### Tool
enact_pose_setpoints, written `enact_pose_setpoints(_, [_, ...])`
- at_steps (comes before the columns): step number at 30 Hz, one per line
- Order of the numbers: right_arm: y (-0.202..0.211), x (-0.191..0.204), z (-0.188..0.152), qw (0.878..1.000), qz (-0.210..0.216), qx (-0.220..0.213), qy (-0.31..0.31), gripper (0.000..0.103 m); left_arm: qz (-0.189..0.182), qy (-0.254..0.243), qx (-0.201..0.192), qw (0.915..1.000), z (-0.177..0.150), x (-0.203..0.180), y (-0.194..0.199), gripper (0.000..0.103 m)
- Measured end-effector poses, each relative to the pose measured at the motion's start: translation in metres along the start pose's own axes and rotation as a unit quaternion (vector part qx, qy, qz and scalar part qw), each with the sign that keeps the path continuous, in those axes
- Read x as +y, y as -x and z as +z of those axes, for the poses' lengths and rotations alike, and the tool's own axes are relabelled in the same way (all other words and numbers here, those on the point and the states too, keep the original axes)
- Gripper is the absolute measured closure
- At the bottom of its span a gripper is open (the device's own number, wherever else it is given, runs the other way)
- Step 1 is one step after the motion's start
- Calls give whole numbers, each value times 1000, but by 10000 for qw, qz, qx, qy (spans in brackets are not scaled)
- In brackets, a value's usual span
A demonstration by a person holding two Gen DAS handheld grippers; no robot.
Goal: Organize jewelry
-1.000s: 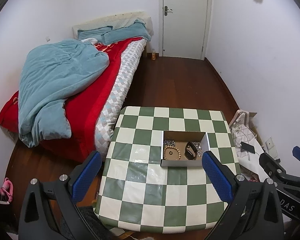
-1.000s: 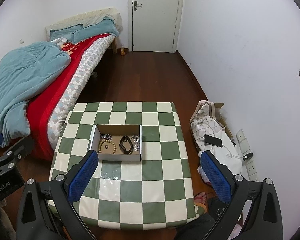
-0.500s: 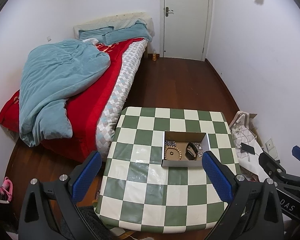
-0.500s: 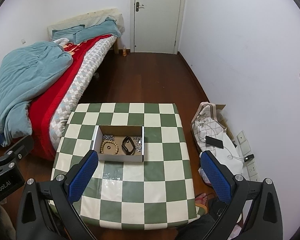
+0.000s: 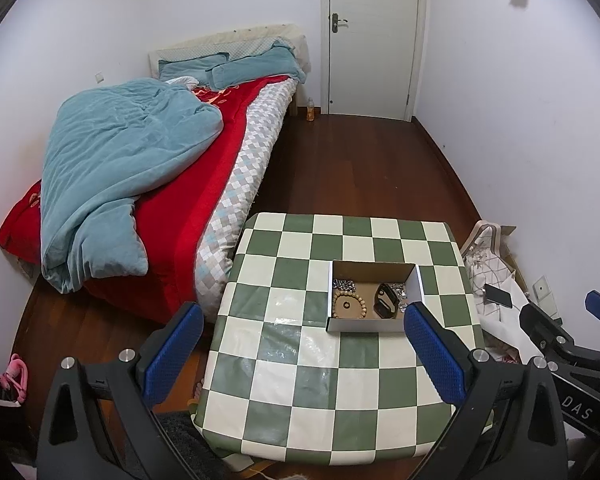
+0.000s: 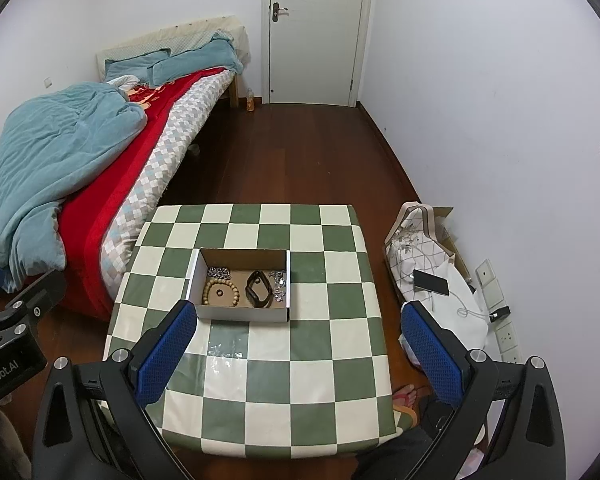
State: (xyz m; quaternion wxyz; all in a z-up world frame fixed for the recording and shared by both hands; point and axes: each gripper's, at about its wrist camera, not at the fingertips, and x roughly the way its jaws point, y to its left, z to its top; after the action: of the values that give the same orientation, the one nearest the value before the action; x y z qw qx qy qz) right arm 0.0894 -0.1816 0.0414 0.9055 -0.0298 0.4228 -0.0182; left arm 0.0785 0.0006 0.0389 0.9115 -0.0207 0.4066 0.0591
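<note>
An open cardboard box (image 5: 374,325) (image 6: 242,313) stands on a green and white checkered table (image 5: 300,376) (image 6: 332,360). In it lie a wooden bead bracelet (image 5: 349,305) (image 6: 221,291), a black band (image 5: 385,301) (image 6: 259,288) and silver chain pieces (image 5: 343,284) (image 6: 278,280). My left gripper (image 5: 304,356) is open and empty, high above the table's near side. My right gripper (image 6: 296,348) is open and empty, also high above the table. The right gripper's fingers (image 5: 548,332) show at the left wrist view's right edge.
A bed (image 5: 148,184) with a red cover and teal duvet stands left of the table. A white bag with a phone (image 6: 430,281) on it lies on the floor to the right, by wall sockets. A closed door (image 6: 314,32) is at the far wall.
Both grippers have risen and drawn back a little, so the table and box look slightly smaller and lower in view. Nothing on the table has moved.
</note>
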Motion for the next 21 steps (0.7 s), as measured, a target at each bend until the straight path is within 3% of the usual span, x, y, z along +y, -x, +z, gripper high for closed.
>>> enact_pose_setpoints(21, [1,1,-1,10000,7,0,2,0,17,-16,-3,10000,-3,1,2,0])
